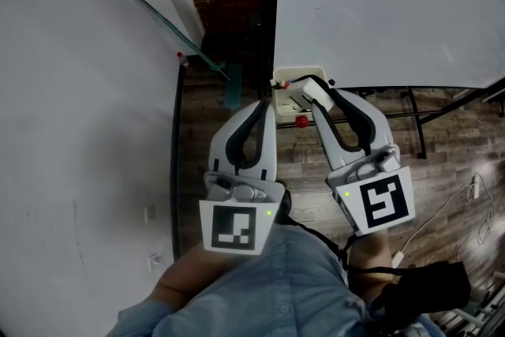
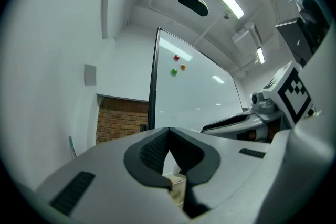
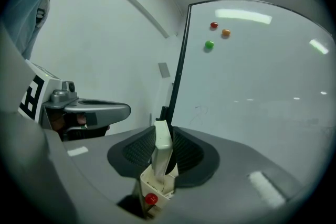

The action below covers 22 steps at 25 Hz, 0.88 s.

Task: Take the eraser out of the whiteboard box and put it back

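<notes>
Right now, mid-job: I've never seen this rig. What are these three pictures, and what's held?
A person holds a two-jaw hand tool in each hand. One picture looks down from the person's head; the other two come from cameras riding on each tool, looking along its jaws. The right gripper is clamped on the white eraser, upright, its lower end at the mouth of the cream box by the whiteboard. The left gripper is shut and empty. A red magnet sits on the box.

The whiteboard (image 1: 379, 4) and its black frame (image 1: 269, 12) close the way ahead. The left tongs (image 1: 267, 101) stand just beside the box (image 1: 298, 73), crowding its left side.
</notes>
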Each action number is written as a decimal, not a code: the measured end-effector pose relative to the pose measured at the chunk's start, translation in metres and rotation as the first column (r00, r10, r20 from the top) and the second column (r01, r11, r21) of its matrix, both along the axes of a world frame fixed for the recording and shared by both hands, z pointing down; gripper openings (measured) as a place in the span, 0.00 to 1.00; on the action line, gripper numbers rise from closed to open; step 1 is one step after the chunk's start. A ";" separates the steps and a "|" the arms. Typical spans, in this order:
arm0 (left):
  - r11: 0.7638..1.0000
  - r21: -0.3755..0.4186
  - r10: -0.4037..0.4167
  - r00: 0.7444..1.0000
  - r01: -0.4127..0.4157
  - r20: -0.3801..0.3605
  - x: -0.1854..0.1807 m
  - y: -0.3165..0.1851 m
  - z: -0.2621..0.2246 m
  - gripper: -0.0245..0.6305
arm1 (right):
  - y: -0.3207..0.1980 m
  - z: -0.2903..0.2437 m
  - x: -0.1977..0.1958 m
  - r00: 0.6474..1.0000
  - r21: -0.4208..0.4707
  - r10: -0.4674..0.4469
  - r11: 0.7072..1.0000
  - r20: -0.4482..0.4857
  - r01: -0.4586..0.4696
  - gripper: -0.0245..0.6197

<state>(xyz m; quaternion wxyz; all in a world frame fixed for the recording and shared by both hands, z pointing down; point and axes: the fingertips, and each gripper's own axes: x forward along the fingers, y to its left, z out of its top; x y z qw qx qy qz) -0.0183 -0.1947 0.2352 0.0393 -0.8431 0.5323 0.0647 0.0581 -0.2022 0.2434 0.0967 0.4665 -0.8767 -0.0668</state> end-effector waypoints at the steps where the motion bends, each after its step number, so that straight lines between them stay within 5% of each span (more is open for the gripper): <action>1: 1.000 -0.005 -0.003 1.000 0.003 -0.001 0.000 -0.002 0.002 0.04 | -0.002 0.003 0.000 1.000 -0.007 -0.003 1.000 0.000 0.003 0.20; 22: 0.994 -0.101 -0.049 0.998 0.051 0.026 0.012 -0.041 0.037 0.04 | -0.033 0.047 0.000 0.994 -0.124 -0.111 0.986 0.024 0.113 0.20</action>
